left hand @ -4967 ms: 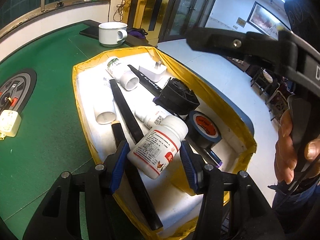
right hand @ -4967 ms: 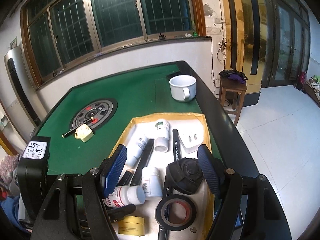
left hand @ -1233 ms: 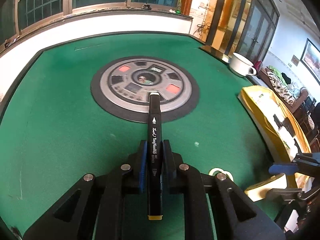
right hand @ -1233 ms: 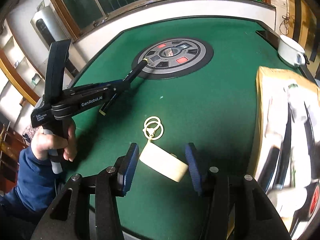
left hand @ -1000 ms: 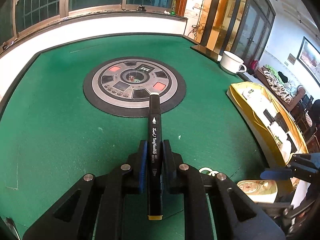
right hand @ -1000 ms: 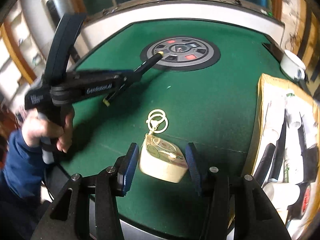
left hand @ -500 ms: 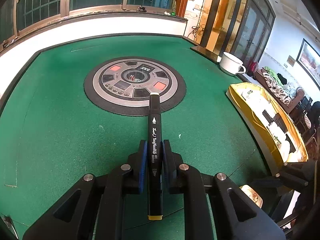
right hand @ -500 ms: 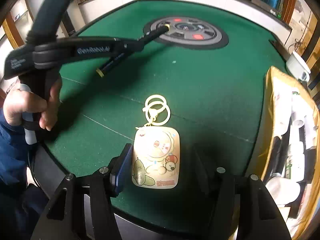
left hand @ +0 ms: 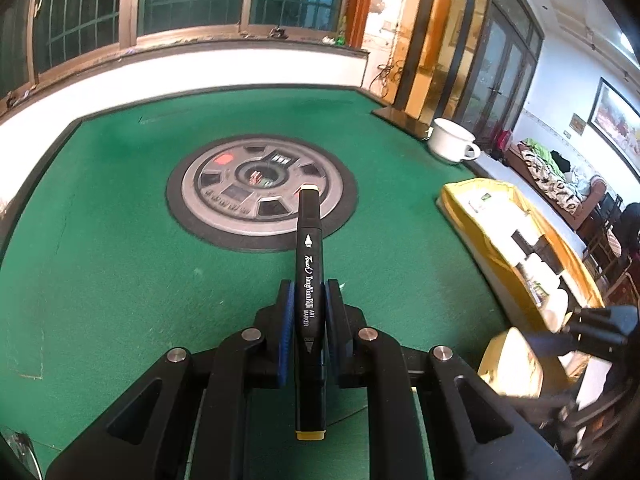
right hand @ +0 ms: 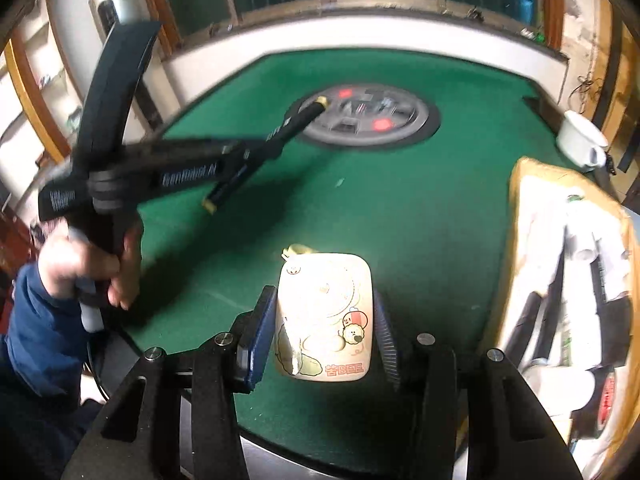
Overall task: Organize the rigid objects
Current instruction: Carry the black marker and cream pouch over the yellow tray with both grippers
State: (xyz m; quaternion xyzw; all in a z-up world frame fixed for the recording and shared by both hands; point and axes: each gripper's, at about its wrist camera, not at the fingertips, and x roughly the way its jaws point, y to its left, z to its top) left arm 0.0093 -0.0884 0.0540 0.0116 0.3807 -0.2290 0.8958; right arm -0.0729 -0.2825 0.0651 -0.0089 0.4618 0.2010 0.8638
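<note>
Over on the left, the left gripper (left hand: 307, 308) keeps its jaws clamped tight on the black marker (left hand: 308, 280), which sticks out forward above the green table (left hand: 100, 280), same as a second ago, nothing new there. The action is to the right: the right gripper (right hand: 320, 332) has just been closing its jaws, and now the blue pads pinch the cream cartoon charm (right hand: 325, 316) by its long sides, where half a second back it lay flat on the felt between open jaws. It looks lifted clear, though I can't be sure. So both items seem ready to go to the yellow box (right hand: 520, 208) at far right. Only the right view shows the charm's face and the hand (right hand: 90, 264) gripping the left tool; the left view gives the marker's lettering, and the charm there is just a pale blur.
</note>
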